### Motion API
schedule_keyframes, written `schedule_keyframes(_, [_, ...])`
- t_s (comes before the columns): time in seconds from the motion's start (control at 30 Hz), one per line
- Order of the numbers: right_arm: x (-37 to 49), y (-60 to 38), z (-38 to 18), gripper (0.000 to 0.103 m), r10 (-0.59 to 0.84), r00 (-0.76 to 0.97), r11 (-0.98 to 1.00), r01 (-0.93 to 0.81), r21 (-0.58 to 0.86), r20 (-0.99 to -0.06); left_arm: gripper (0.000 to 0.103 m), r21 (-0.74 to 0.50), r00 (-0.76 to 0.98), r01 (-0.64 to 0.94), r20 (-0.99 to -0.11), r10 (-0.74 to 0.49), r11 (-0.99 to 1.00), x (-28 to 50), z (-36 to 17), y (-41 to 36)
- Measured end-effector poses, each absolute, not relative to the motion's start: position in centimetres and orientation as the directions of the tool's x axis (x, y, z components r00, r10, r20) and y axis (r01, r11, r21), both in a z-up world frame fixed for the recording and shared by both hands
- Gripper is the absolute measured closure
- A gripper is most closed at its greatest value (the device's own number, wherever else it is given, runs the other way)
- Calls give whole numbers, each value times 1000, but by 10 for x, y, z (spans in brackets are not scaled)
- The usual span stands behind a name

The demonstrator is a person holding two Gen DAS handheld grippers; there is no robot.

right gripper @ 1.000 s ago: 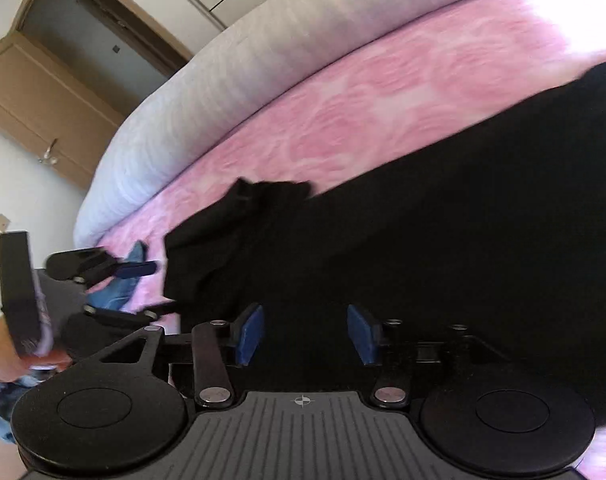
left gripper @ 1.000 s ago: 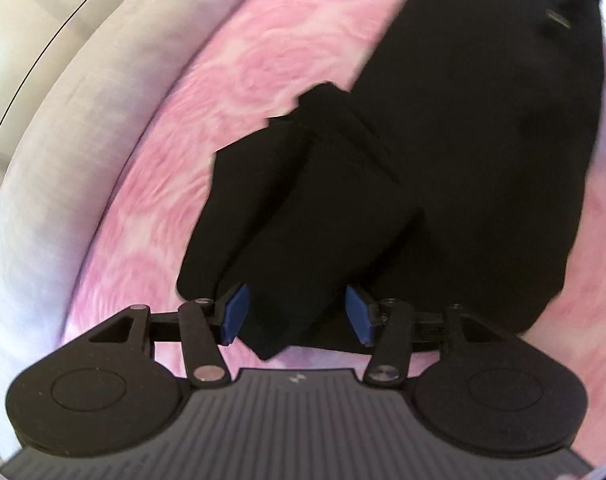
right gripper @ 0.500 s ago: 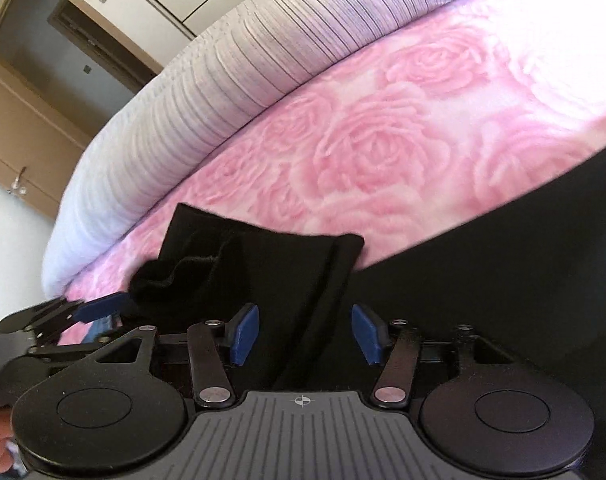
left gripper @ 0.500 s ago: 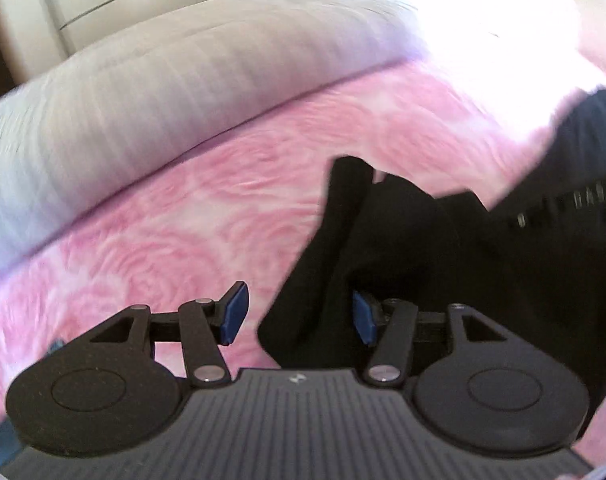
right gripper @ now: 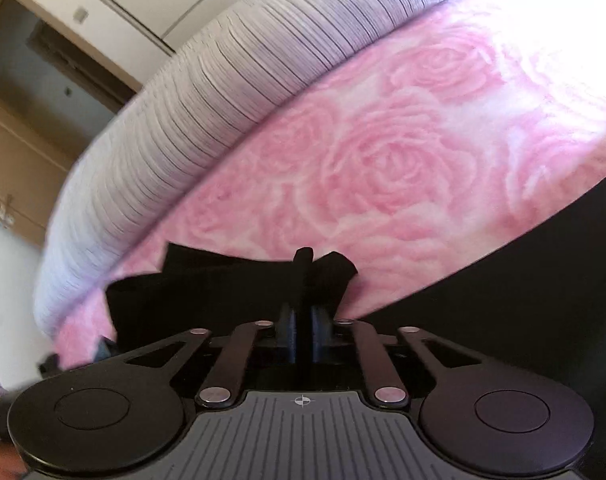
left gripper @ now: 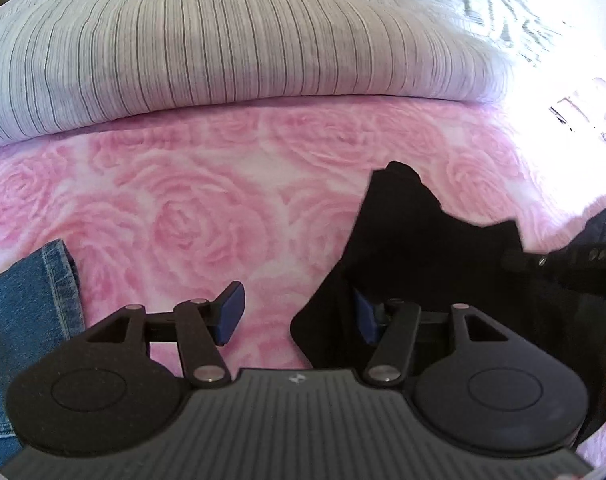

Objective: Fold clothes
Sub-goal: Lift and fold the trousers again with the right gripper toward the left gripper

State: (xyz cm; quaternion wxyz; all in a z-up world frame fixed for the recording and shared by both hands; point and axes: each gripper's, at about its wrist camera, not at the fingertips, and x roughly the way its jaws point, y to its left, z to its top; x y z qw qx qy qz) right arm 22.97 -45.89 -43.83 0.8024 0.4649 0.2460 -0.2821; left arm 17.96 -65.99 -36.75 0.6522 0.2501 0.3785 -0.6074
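A black garment (left gripper: 431, 248) lies on the pink rose-patterned bedspread (left gripper: 191, 208). My left gripper (left gripper: 299, 312) is open; the garment's edge drapes over its right finger and the left finger stands over bare bedspread. My right gripper (right gripper: 302, 330) is shut on a fold of the black garment (right gripper: 503, 304), with a pinch of cloth sticking up between the blue pads (right gripper: 289, 332). The right gripper's body shows at the right edge of the left wrist view (left gripper: 583, 268).
A grey striped duvet (left gripper: 231, 40) is heaped along the far side of the bed. Blue jeans (left gripper: 19, 320) lie at the left near my left gripper. A wooden wardrobe and doorway (right gripper: 31, 92) stand beyond the bed.
My right gripper has closed on the black garment's fold. My left gripper has swung left and now sits at the garment's edge, still open. The jeans have come into view.
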Motion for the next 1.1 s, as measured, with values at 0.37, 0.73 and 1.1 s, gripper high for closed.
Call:
schedule_keyframes(0.37, [253,-342,-307,102,-38,900,837,266,477,-435,39,-226,-33,944,-791,-611,242,189,-359,-646])
schedule_keyframes(0.73, [86,-401,-273,103,-410,837,594,547,590,-364,39,-356,-296,929,-565,-770,-95,90,-274,-699])
schedule_keyframes(1.1, [-63,-438,-424,102,-504,569,150,798,583,-650,41,-304,-358,932,-684,-636,-197,-11,-309,-724])
